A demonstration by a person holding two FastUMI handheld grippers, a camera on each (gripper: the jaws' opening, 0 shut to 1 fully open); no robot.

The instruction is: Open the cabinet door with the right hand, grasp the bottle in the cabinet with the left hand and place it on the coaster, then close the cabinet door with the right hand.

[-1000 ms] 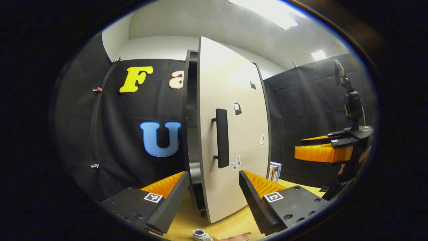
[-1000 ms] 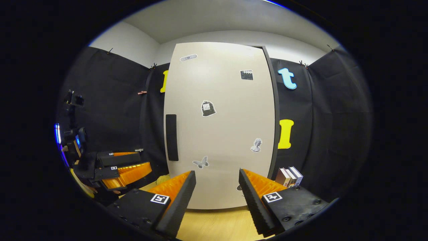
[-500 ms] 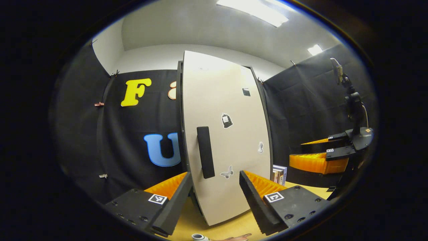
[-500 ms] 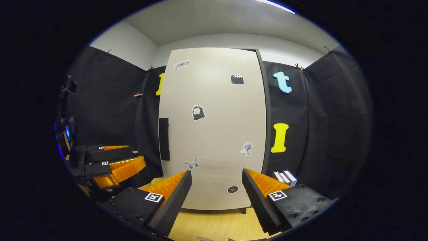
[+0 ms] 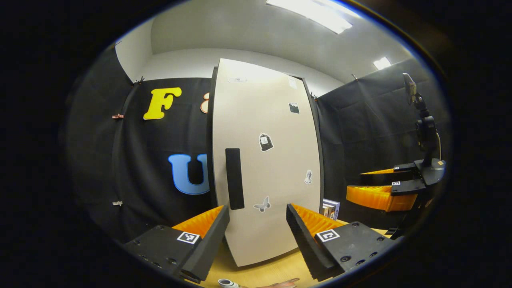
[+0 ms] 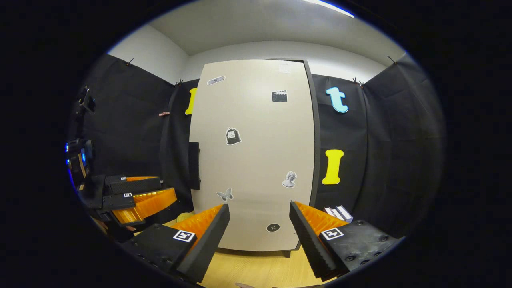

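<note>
- The cabinet door (image 6: 252, 156) sits flush against the cabinet's dark frame, its handle (image 5: 234, 178) on the left edge and the hinge side to the right, so I judge the closing step as good as done.
- The bottle (image 5: 228, 283) shows as a white cap at the very bottom of the left gripper view, on the bench (image 5: 272, 270) just in front of the cabinet; whether it stands on the coaster I cannot tell, since the coaster is out of sight there.
- The right tongs (image 6: 259, 226) stand wide apart and empty, facing the door square on and clear of it, which fits a hand that has let the door go.
- The left tongs (image 5: 256, 226) are likewise spread wide with nothing between them, held off to the handle side, out of the door's swing.
- A few books (image 6: 338, 213) lean beside the cabinet on the right.
- Compared with a second ago, the door has swung from ajar, with the dark interior showing at its left edge, to shut; the right tongs have drawn back a little, so more of the door's foot is visible.
</note>
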